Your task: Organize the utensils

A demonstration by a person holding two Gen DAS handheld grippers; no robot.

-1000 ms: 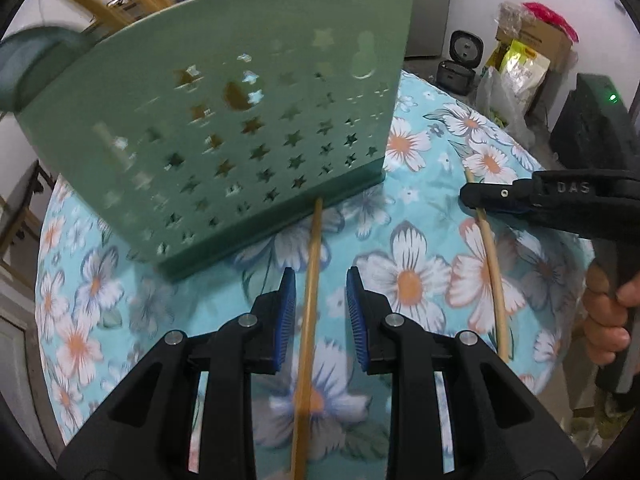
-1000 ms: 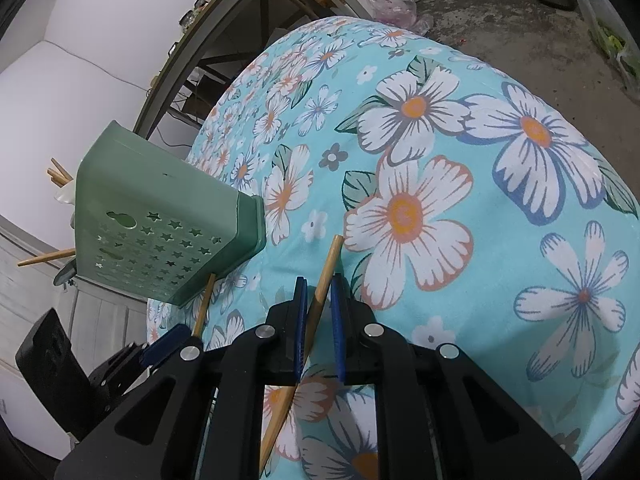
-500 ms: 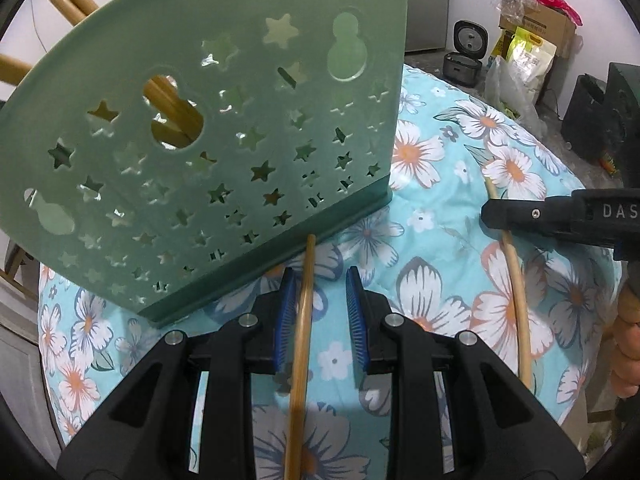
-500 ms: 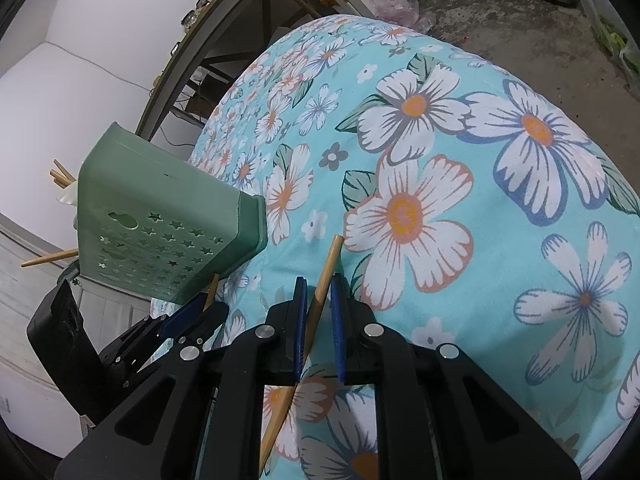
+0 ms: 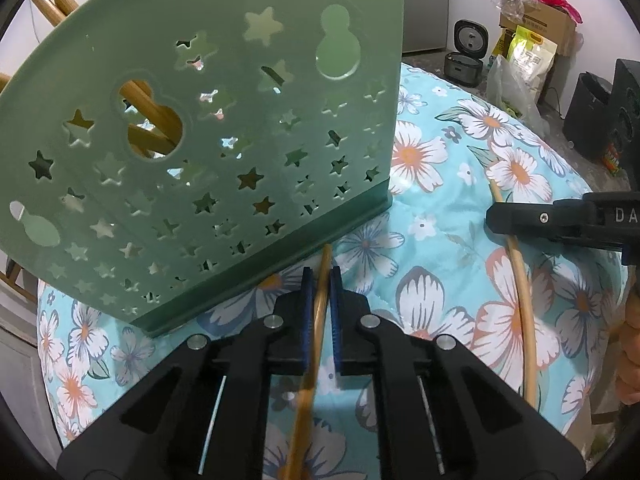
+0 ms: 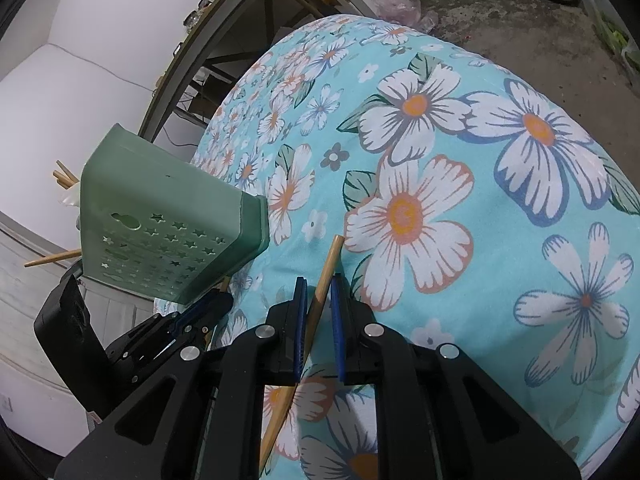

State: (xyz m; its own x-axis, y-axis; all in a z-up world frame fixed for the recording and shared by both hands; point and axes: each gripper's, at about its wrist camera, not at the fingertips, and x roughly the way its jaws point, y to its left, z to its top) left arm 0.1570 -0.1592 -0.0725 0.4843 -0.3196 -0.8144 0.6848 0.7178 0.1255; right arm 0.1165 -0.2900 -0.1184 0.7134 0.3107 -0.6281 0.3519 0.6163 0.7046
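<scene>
We see the floral turquoise tablecloth under the green star-pierced plastic utensil holder, our left gripper clamped on one bamboo chopstick at its base, and our right gripper pinching a second wooden chopstick nearby.

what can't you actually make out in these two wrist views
- Left wrist view: the lower end of the chopstick in the left gripper runs behind the gripper body and off the bottom edge.
- Left wrist view: what is in the green holder besides chopsticks; its perforated wall hides it.
- Right wrist view: the right gripper covers the middle of its chopstick.
- Right wrist view: the holder's opening faces away.
</scene>
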